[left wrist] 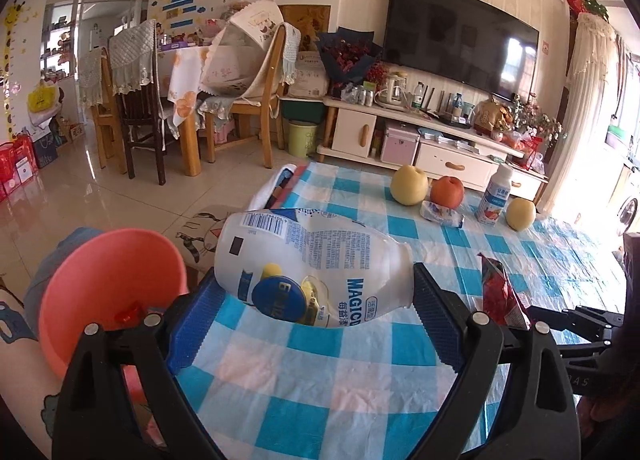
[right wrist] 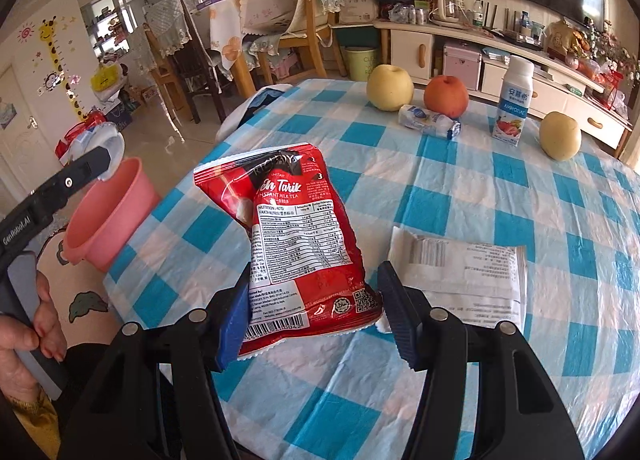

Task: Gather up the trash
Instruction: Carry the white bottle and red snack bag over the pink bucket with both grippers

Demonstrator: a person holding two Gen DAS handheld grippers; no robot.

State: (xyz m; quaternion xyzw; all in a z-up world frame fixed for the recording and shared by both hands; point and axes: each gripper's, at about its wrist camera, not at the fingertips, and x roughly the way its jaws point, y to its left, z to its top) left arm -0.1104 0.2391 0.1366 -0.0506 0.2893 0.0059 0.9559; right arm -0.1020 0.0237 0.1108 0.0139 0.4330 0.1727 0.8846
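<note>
The left tool [left wrist: 316, 300] clamps a light, crushed white bottle [left wrist: 308, 260] at frame centre, beside the pink bin [left wrist: 108, 284] lower left. The right tool [right wrist: 312, 300] pinches a soft, crinkly red packet [right wrist: 296, 236] by its lower edge, likely slippery.

- Setting: a family living and dining room in a home.
- Far wall: a wall-mounted television [left wrist: 460, 34] above a low white media cabinet [left wrist: 420, 140] crowded with bottles and ornaments.
- Left side: a dining table [left wrist: 188, 72] with wooden chairs [left wrist: 264, 72] — lace covers draped over the chair backs.
- Children's giraffe height chart [right wrist: 56, 56] and paper decorations on the walls.
- Glossy tiled floor [left wrist: 120, 196].
</note>
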